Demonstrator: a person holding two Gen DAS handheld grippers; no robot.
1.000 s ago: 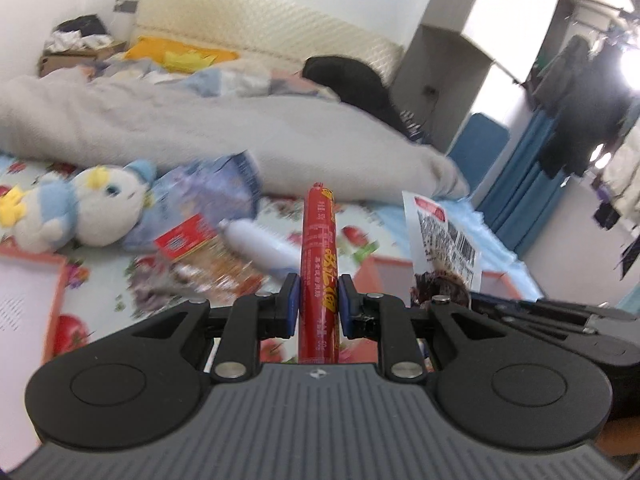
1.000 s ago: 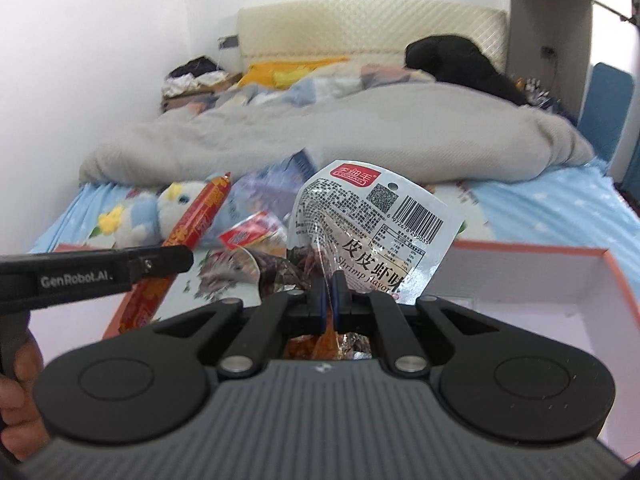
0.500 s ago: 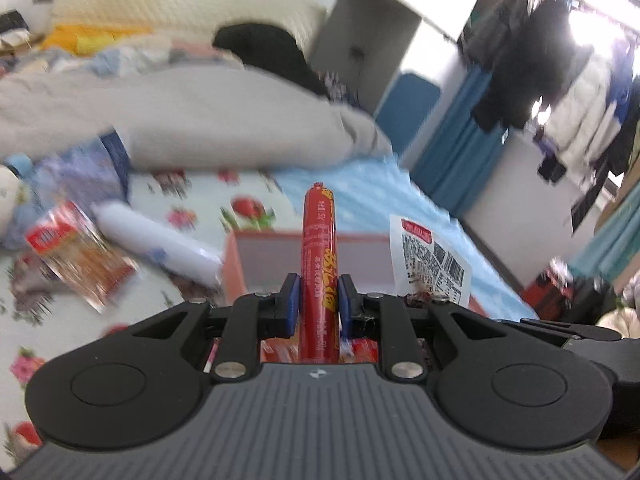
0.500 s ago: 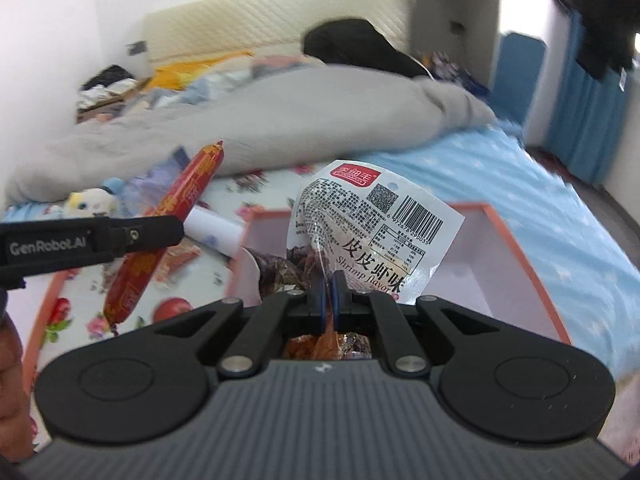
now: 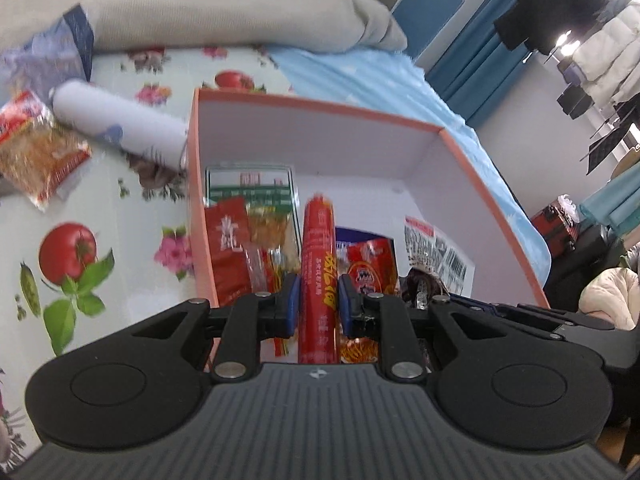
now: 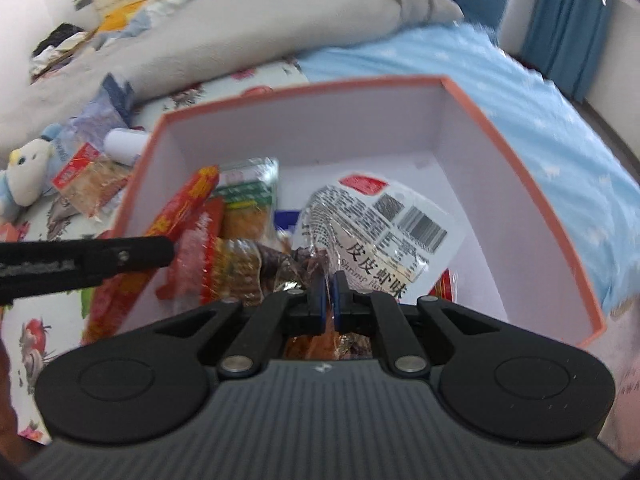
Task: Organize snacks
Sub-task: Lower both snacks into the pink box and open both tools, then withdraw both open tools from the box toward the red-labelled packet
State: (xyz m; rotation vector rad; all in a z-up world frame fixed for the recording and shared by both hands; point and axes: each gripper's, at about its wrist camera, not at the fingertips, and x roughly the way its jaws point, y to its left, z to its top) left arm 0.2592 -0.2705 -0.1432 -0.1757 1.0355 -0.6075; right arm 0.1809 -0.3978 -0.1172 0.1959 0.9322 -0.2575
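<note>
Since the frames a second earlier, both claws had swung away from the loose snacks on the bed and tipped down over the orange box (image 5: 492,196), so its white interior now filled both views instead of the grey blanket (image 5: 240,4).

The left claw (image 5: 318,308) was closed on a red sausage stick (image 5: 318,256), gripped around its lower half and standing upright between the blue pads, its top over the packets already lying in the box. The right claw (image 6: 330,296) was pinched nearly shut on the clear edge of a shrimp-flavour snack packet (image 6: 380,228), which fanned out above the box floor near the right wall.

Several snacks already lay in the left part of the box, among them a green-and-white packet (image 5: 252,184) and a red sachet (image 5: 228,248). Outside it, on the flowered sheet, a white tube (image 5: 120,124) and an orange-filled packet (image 5: 36,148) remained, the tube touching the box's outer wall.

To finish the placing cleanly, each claw would probably do best to lower its item well below the rim before letting go. The sausage would settle better laid flat beside the packets than dropped on end, and the shrimp packet suits the bare floor at the right. Releasing one at a time should keep the two claws from colliding, since they sat close together.
</note>
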